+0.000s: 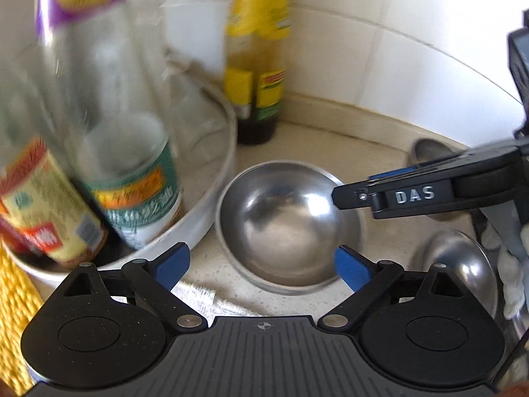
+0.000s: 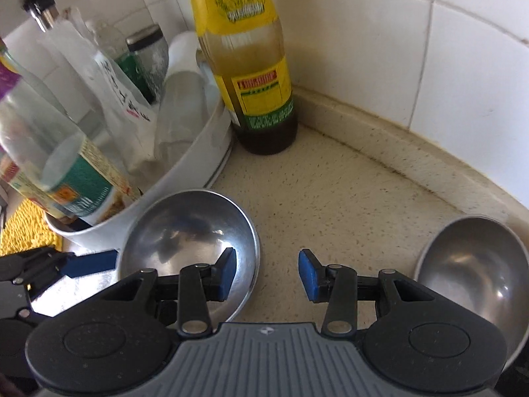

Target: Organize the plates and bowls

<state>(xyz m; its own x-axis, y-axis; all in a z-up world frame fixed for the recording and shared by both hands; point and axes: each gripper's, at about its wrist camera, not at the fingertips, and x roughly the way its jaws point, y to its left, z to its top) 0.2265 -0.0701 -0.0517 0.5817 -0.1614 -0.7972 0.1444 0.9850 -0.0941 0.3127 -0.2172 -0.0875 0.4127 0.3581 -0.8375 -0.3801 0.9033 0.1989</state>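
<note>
Both the left gripper [image 1: 262, 266] and the right gripper [image 2: 267, 273] are open. Straddle the steel bowl [image 1: 281, 221] rim squarely before closing the left gripper.

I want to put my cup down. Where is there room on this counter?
The bare patch of counter lies between the oil bottle, the left steel bowl, the right steel bowl and the tiled wall. It is crowded on the left, where the white tub is packed with bottles and jars.

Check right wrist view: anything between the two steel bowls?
Only the right gripper's open blue fingertips. Beyond them, speckled countertop lies bare between left bowl and right bowl.
</note>
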